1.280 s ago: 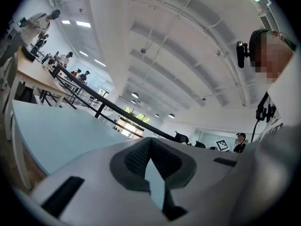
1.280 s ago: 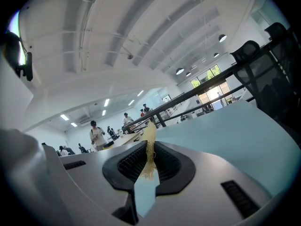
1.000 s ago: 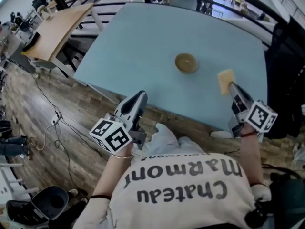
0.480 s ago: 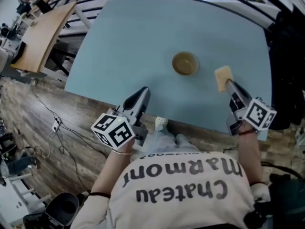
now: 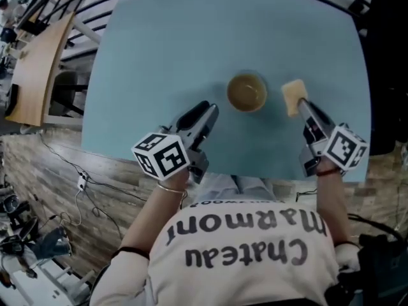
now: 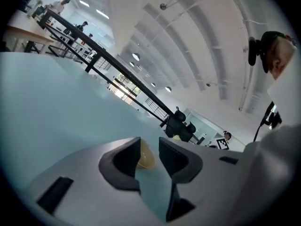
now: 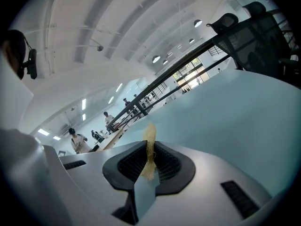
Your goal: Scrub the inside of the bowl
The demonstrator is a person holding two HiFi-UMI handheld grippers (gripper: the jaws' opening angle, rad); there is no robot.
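Note:
A small tan bowl stands upright on the light blue table. My left gripper sits a little left of and nearer than the bowl, not touching it; its jaws are opening with nothing between them. In the left gripper view the bowl shows through the gap of the left gripper. My right gripper is shut on a yellow sponge, held just right of the bowl. The right gripper view shows the sponge pinched edge-on in the right gripper.
The table's near edge runs just in front of the person's body. A wooden table stands at the far left over a wood floor with cables. A dark chair is at the right edge.
Both grippers have moved forward over the table toward the bowl. The left gripper's jaws have come apart. The sponge stays held in the right gripper.

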